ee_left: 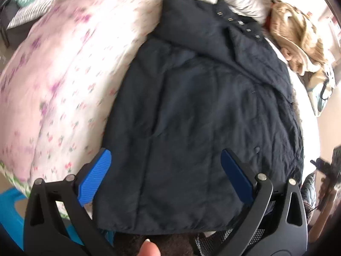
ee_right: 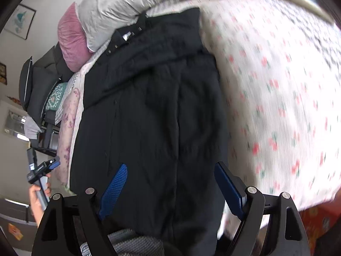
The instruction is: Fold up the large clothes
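A large dark navy quilted jacket (ee_left: 191, 111) lies flat on the bed, folded lengthwise, with its collar and metal snaps at the far end. It also shows in the right wrist view (ee_right: 153, 111). My left gripper (ee_left: 166, 166) is open and empty, hovering above the jacket's near hem. My right gripper (ee_right: 170, 175) is open and empty, above the near end of the jacket. In the right wrist view the left gripper (ee_right: 45, 166) appears at the far left, held in a hand.
The bed has a white floral cover (ee_left: 64, 85) (ee_right: 277, 85). A grey pillow (ee_right: 119, 6) and a pink cushion (ee_right: 72, 40) lie at the head. A tan garment (ee_left: 298, 42) lies at the far right. A blue stool (ee_left: 10, 209) stands beside the bed.
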